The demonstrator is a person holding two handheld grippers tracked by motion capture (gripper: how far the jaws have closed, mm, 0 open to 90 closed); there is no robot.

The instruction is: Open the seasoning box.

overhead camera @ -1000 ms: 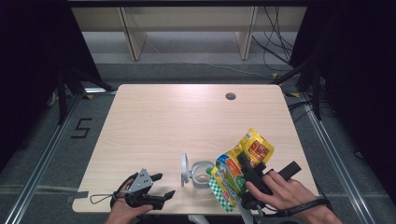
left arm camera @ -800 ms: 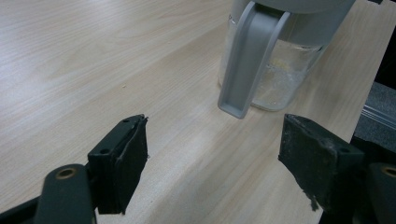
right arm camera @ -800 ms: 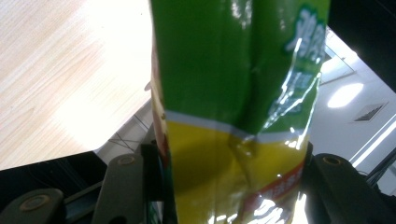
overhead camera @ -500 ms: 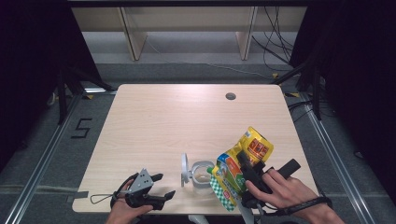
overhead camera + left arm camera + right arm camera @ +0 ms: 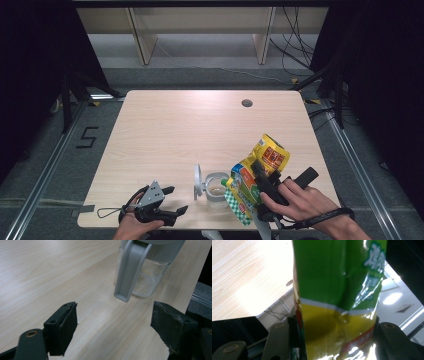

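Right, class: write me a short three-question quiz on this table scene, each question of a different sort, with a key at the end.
1. True or false: the right gripper is shut on the green and yellow pouch.
2. Multiple choice: the pouch is tipped with its low end over which thing? A. a blue bowl B. the clear jar with a grey flip lid C. a metal tray
3. Fill in: the left gripper rests on the wooden table with its jaws ____ and nothing between them.

Key: 1 true; 2 B; 3 open. The left gripper view shows bare tabletop between its pads, with the jar farther on.
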